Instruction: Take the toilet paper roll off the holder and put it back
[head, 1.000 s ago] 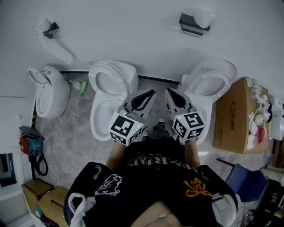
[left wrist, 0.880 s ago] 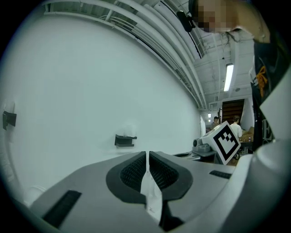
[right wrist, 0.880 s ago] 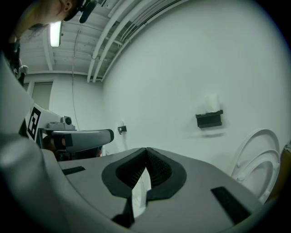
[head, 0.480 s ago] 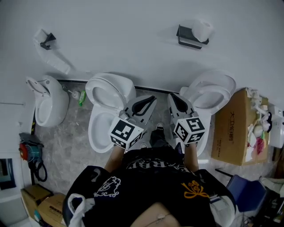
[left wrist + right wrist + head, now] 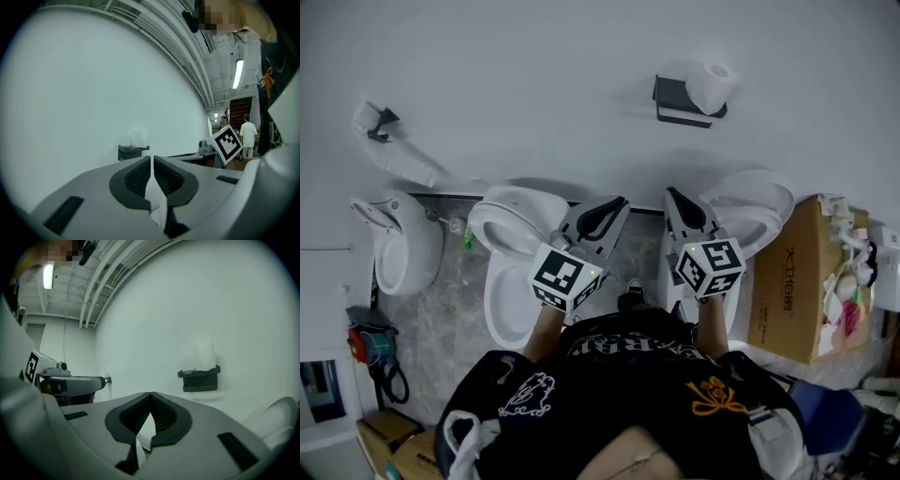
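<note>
A white toilet paper roll (image 5: 710, 86) sits on a dark wall holder (image 5: 680, 105) above the right toilet. Both grippers are held side by side in front of the person, pointing at the wall and well short of the holder. The left gripper (image 5: 617, 203) is shut with nothing in it, and so is the right gripper (image 5: 673, 195). In the left gripper view the holder (image 5: 132, 151) and a faint roll (image 5: 137, 137) lie just left of the closed jaws. In the right gripper view the roll (image 5: 204, 356) and holder (image 5: 200, 378) stand up and to the right.
Two white toilets (image 5: 514, 253) (image 5: 750, 211) stand against the wall, with a urinal (image 5: 398, 246) at the left. A second holder with paper hanging down (image 5: 380, 127) is on the left wall. A cardboard box (image 5: 792, 281) stands at the right. People stand far off (image 5: 246, 136).
Both grippers have moved forward toward the wall together. The holder and roll have come lower and nearer in the head view. Both jaws stay shut.
</note>
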Available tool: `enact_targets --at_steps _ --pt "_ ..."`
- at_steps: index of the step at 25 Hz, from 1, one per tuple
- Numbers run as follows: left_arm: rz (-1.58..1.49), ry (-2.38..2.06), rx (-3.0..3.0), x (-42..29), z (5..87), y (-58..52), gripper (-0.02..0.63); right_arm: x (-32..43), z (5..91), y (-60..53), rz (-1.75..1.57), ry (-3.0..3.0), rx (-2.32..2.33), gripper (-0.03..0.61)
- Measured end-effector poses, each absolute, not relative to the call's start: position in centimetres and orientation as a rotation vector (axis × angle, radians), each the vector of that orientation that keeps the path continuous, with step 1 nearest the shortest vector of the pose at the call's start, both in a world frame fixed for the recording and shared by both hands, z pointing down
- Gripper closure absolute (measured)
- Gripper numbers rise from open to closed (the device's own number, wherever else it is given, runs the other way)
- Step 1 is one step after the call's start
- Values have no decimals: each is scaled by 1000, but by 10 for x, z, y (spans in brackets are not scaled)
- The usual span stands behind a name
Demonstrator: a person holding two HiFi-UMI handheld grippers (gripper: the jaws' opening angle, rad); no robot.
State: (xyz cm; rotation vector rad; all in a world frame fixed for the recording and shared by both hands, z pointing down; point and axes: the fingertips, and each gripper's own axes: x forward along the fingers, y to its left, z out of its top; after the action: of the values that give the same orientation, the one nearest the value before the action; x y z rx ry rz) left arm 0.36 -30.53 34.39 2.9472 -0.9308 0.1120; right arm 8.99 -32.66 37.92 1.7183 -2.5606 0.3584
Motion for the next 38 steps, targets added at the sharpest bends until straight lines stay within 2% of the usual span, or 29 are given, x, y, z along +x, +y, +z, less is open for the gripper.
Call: enact_targets --at_steps 18,19,21,26,32,38 --pt "138 -926 2951 46 348 -360 580 200 312 -445 -19 -2428 1841 565" --pt "138 -933 2950 45 348 -361 580 203 310 -450 -32 -2422 1840 556" --pt "140 -946 2945 42 349 -363 580 209 307 -458 -58 -2411 1828 492" --pt "148 -971 2926 41 355 -368 580 228 303 -482 -96 -2372 1822 420" --pt "156 -983 2911 40 358 -369 580 249 302 -510 -66 -2328 1868 299" --pt "168 -987 2903 40 362 -370 580 253 318 -540 22 -2322 1848 253"
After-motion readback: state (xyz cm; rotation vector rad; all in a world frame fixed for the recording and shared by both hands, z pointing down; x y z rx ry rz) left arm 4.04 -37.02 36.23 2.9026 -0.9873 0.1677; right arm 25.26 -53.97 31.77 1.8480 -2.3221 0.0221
